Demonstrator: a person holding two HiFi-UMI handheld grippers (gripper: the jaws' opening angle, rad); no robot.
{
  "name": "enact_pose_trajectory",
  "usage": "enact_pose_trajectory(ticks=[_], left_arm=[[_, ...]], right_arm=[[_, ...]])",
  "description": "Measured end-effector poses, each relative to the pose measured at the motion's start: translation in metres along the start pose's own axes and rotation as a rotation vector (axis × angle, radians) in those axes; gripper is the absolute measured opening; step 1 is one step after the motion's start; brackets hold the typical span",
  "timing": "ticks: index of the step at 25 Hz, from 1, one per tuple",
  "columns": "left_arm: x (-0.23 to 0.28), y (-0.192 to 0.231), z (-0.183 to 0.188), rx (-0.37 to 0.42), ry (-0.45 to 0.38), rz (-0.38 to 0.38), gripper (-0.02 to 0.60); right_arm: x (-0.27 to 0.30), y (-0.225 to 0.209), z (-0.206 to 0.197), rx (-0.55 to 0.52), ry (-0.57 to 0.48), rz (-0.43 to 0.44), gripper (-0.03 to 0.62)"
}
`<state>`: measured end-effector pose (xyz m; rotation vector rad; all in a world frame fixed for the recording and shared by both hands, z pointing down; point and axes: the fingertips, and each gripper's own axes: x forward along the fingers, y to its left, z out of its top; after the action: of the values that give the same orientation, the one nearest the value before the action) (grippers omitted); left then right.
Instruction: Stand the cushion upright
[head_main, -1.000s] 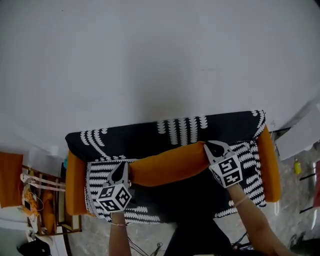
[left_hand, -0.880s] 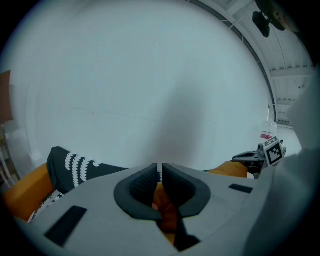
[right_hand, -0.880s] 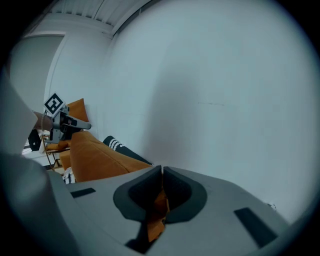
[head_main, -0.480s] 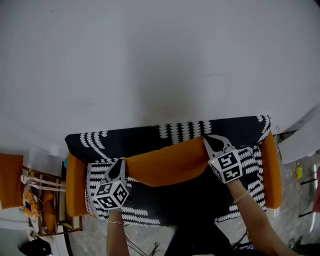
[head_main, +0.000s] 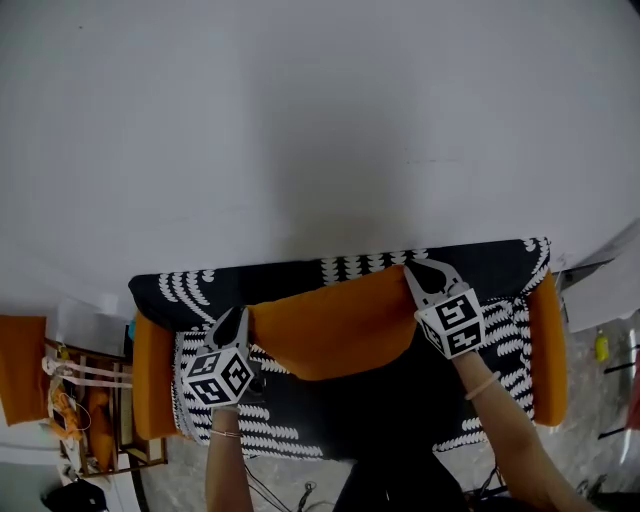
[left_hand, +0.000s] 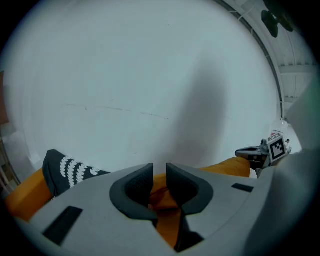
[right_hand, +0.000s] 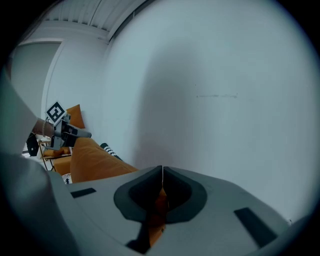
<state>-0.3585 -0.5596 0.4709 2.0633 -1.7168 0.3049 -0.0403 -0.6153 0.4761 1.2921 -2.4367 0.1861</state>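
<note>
The left hand-held gripper (head_main: 238, 318) is at the left end of the orange cushion (head_main: 335, 325), its jaws opening to a narrow gap with fabric between them. The cushion stretches lengthwise over the sofa (head_main: 480, 258) seat, its far edge at the backrest, below the wall (head_main: 300, 120). At its right end, the right hand-held gripper (head_main: 418, 270) is closing, pinching fabric.

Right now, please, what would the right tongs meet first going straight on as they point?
Closing on the orange fabric cushion, the right tongs face only the plain white wall beyond; distance unclear.
</note>
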Motion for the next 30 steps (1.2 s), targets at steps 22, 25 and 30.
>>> enact_pose_trajectory(ticks=[22, 25, 30], left_arm=[[0.091, 0.038, 0.02, -0.11, -0.002, 0.088, 0.097], [0.1, 0.039, 0.021, -0.11, 0.006, 0.099, 0.097], [0.11, 0.043, 0.022, -0.105, 0.023, 0.125, 0.101]], right_arm=[[0.082, -0.038, 0.01, 0.007, -0.017, 0.025, 0.037], [0.088, -0.041, 0.009, 0.01, -0.014, 0.032, 0.044], [0.096, -0.045, 0.009, 0.016, -0.017, 0.042, 0.055]])
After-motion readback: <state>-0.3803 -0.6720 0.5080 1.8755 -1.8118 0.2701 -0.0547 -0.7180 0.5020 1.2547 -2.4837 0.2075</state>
